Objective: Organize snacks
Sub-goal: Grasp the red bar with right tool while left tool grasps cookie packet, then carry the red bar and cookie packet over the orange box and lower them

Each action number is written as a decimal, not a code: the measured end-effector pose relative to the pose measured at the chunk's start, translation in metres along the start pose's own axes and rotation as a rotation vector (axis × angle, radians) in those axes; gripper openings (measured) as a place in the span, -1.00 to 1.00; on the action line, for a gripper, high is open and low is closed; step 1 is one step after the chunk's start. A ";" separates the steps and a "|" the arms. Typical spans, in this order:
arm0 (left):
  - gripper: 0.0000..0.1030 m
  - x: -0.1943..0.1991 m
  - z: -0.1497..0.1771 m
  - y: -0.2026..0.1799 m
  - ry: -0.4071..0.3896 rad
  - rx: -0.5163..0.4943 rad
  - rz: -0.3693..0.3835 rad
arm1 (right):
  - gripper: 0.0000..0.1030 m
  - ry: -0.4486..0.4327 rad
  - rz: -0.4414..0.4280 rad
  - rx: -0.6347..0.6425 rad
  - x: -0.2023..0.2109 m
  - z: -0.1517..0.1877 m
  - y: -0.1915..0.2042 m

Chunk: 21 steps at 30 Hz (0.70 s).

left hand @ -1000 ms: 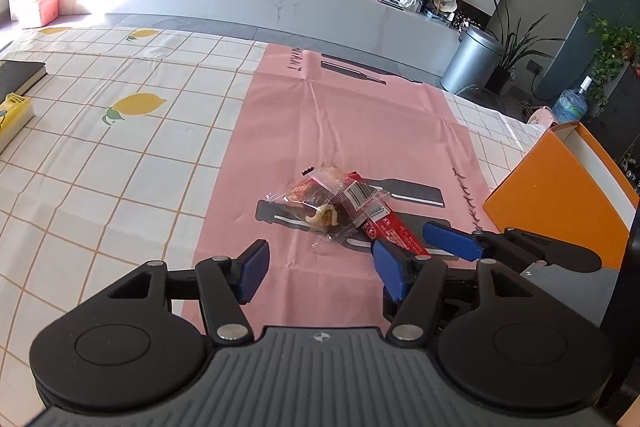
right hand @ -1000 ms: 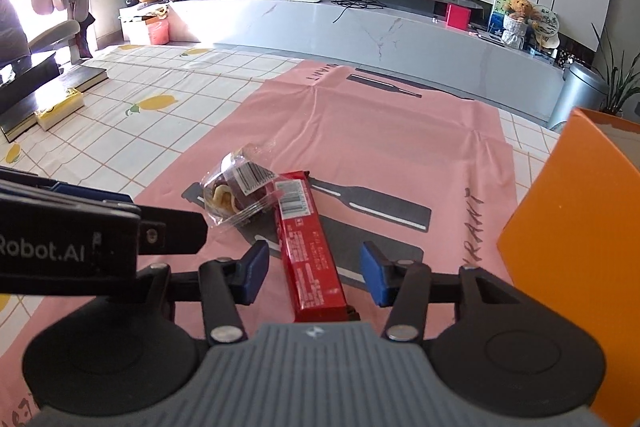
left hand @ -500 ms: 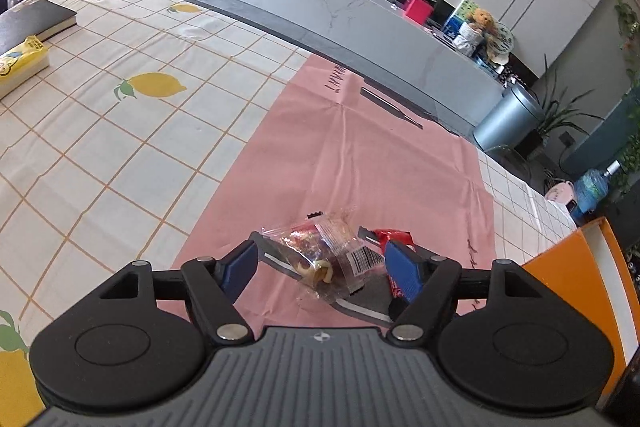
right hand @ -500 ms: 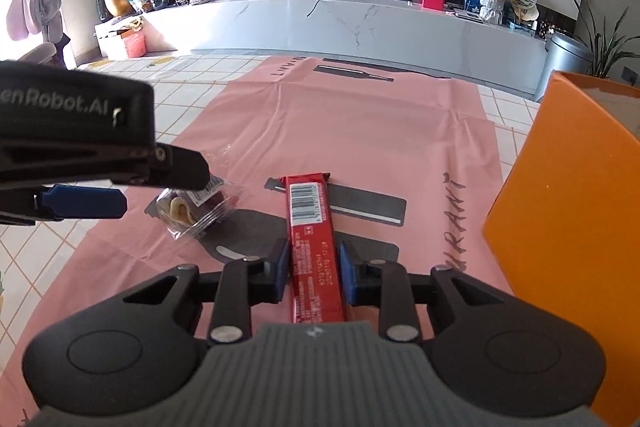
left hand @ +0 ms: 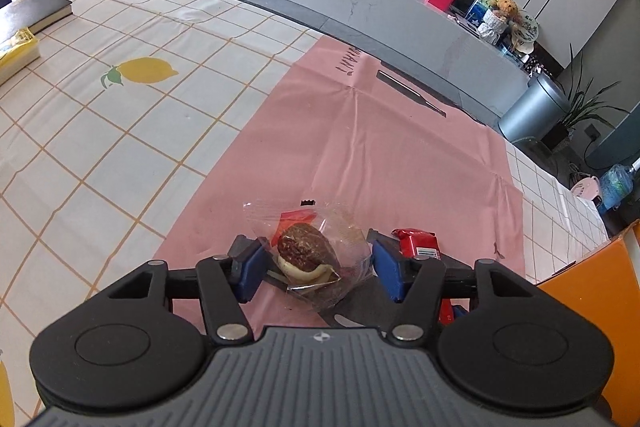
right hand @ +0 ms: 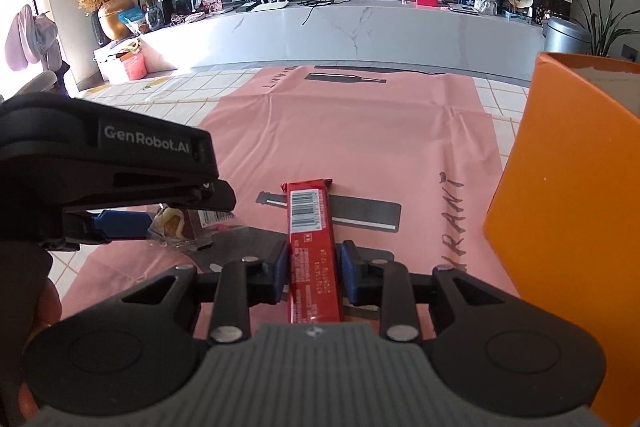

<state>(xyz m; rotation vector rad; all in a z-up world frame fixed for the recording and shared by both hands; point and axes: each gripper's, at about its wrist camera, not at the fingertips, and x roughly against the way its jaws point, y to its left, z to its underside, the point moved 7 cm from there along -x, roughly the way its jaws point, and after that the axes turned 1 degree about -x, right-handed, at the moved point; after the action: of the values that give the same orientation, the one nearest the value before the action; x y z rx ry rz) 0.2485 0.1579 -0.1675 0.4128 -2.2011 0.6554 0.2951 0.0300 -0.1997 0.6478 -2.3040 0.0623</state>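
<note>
A pastry in a clear wrapper [left hand: 304,251] lies on the pink mat [left hand: 380,147], between the blue pads of my left gripper [left hand: 316,267]. Its jaws are closing; the pads stand at the wrapper's edges without clearly pressing it. Just to its right is the end of a red snack bar [left hand: 416,245]. In the right wrist view my right gripper [right hand: 314,275] is shut on this red bar [right hand: 308,219], both pads tight against its sides, the barcode end pointing away. The left gripper's blue finger [right hand: 120,223] reaches the clear pack [right hand: 176,227] at the left.
An orange box [right hand: 560,207] stands close on the right, its wall higher than the grippers. A black book [left hand: 36,13] and a yellow pack [left hand: 16,47] lie far left on the lemon-print cloth. Beyond the table's far edge runs a long white counter.
My left gripper moved forward and rolled, so the clear pack now sits between its jaws, which widened and then narrowed. My right gripper closed on the red bar.
</note>
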 end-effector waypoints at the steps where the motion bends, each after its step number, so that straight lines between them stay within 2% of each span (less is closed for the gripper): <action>1: 0.33 0.000 0.000 0.000 -0.001 -0.003 0.000 | -0.50 -0.003 0.000 -0.002 0.000 0.000 0.000; 3: 0.29 -0.001 -0.001 0.000 -0.003 -0.009 0.003 | -0.48 -0.008 0.002 -0.004 0.000 0.000 -0.001; 6: 0.22 -0.001 -0.002 -0.001 -0.005 -0.022 0.004 | -0.29 -0.024 0.014 -0.003 -0.001 0.000 -0.003; 9: 0.19 -0.001 -0.002 -0.001 -0.006 -0.032 0.006 | -0.26 -0.042 0.033 0.009 -0.002 0.000 -0.004; 10: 0.09 -0.001 -0.002 -0.001 -0.004 -0.034 0.010 | -0.25 -0.047 0.036 0.013 -0.002 0.000 -0.004; 13: -0.02 0.002 -0.002 0.002 0.007 -0.042 0.016 | -0.25 -0.055 0.041 0.025 -0.003 0.001 -0.003; 18: -0.09 0.013 0.005 0.012 0.019 -0.060 0.026 | -0.27 -0.055 0.032 0.065 -0.004 0.001 0.003; 20: -0.10 0.019 0.009 0.017 0.021 -0.066 0.028 | -0.35 -0.054 0.027 0.070 -0.004 0.001 0.004; 21: -0.11 0.021 0.011 0.018 0.023 -0.067 0.028 | -0.47 -0.053 0.027 0.072 -0.004 0.001 0.004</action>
<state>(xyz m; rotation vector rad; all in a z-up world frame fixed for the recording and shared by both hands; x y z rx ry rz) 0.2198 0.1651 -0.1632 0.3392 -2.2041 0.5972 0.2947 0.0354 -0.2023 0.6616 -2.3711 0.1434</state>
